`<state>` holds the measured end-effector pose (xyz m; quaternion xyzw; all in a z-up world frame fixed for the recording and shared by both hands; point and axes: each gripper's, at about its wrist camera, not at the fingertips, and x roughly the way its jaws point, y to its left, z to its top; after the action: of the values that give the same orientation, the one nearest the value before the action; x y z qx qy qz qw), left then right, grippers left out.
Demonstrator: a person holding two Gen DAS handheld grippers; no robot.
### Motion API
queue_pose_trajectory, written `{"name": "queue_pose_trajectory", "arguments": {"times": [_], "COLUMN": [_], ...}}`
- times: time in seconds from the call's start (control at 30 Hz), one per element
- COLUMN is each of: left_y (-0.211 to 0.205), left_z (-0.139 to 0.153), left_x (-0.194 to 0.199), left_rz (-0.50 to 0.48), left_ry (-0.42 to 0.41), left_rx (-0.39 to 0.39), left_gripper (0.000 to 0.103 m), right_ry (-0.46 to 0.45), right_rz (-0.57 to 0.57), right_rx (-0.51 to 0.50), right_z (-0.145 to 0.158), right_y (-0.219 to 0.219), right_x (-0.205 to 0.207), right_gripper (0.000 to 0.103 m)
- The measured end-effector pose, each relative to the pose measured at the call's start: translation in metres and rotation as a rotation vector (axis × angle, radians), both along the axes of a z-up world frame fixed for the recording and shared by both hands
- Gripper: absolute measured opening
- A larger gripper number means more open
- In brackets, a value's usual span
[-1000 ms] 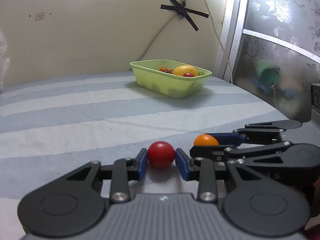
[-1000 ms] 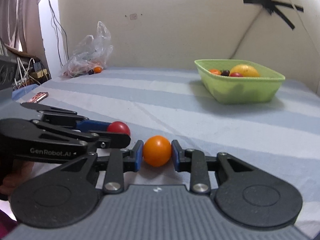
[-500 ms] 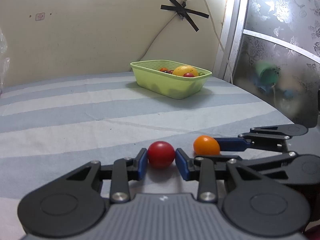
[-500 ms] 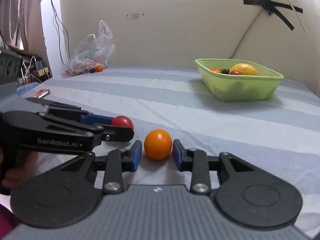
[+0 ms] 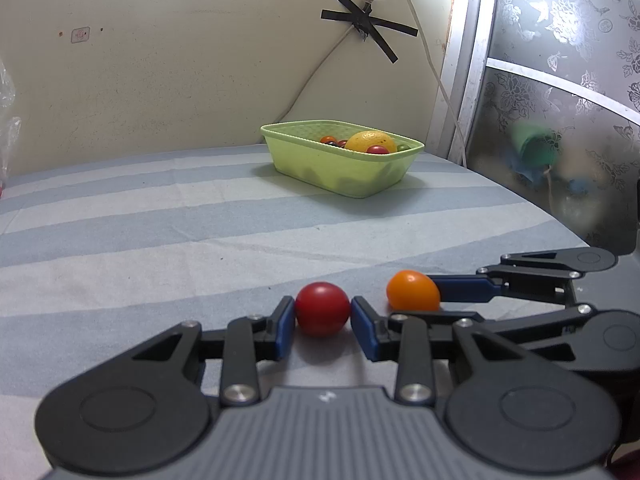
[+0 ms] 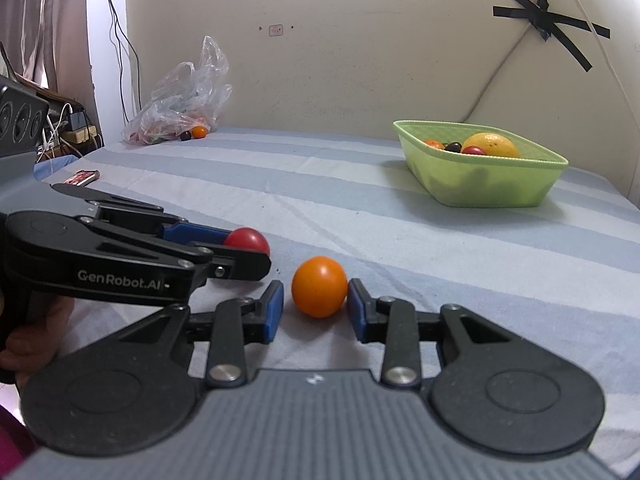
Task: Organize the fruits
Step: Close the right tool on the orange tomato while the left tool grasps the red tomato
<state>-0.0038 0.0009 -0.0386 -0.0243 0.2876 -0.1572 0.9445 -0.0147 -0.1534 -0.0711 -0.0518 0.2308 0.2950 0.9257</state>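
The left gripper (image 5: pixel 323 322) is closed on a red ball (image 5: pixel 322 309); both blue pads touch its sides, and the ball sits low on the striped sheet (image 5: pixel 160 248). Just beside it, the right gripper (image 6: pixel 316 308) has an orange ball (image 6: pixel 319 291) between its jaws. Those jaws have just been opening a little. Now there is a small gap on each side, so the pads (image 6: pixel 273 310) do not press the orange ball, which rests on the sheet. The two grippers are side by side and close together, with the left one seen from the side in the right camera. Far back by the wall stands a green basket (image 5: pixel 344 176). In it lie a big yellow fruit (image 5: pixel 371 142) and some small red, dark and green ones. In the far left corner, by the wall, is a clear plastic bag (image 6: pixel 184 100), with a small orange fruit (image 6: pixel 199 131) just beside it.
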Motion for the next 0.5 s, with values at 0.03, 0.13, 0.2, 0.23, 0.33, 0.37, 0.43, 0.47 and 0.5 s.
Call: {"name": "queue_pose_trajectory", "arguments": {"times": [0.03,0.13,0.2,0.23,0.33,0.37,0.43,0.47,0.5], "left_y": [0.0,-0.0001,-0.0001,-0.0001,-0.0001,-0.0002,-0.0003,-0.0003,-0.0003], "left_z": [0.0,0.0,0.0001,0.0002,0.0003,0.0003,0.0002,0.0002,0.0001], "left_x": [0.0,-0.0001,-0.0002,-0.0001,-0.0003,-0.0004,-0.0004,-0.0004,-0.0004], "left_rz": [0.0,0.0,0.0,0.0,0.0,0.0,0.0,0.0,0.0], "left_ry": [0.0,0.0,0.0,0.0,0.0,0.0,0.0,0.0,0.0], "left_rx": [0.0,0.0,0.0,0.0,-0.001,-0.001,-0.001,-0.001,-0.001], "left_gripper": [0.031,0.031,0.031,0.031,0.031,0.031,0.031,0.031,0.031], "right_ry": [0.0,0.0,-0.001,-0.001,-0.002,-0.002,-0.004,-0.005,-0.005], "right_rz": [0.0,0.0,0.0,0.0,0.0,0.0,-0.001,-0.002,-0.003], "right_rx": [0.0,0.0,0.0,0.0,-0.001,-0.001,-0.003,-0.004,-0.004], "right_z": [-0.0001,-0.0002,-0.0004,-0.0004,-0.0005,-0.0006,-0.0005,-0.0005,-0.0005], "right_y": [0.0005,0.0001,0.0001,0.0002,-0.0002,-0.0003,-0.001,-0.0008,-0.0011], "right_x": [0.0002,0.0003,0.0003,0.0002,0.0005,0.0005,0.0008,0.0007,0.0009], "right_gripper": [0.039,0.039,0.039,0.039,0.039,0.038,0.038,0.037,0.037]}}
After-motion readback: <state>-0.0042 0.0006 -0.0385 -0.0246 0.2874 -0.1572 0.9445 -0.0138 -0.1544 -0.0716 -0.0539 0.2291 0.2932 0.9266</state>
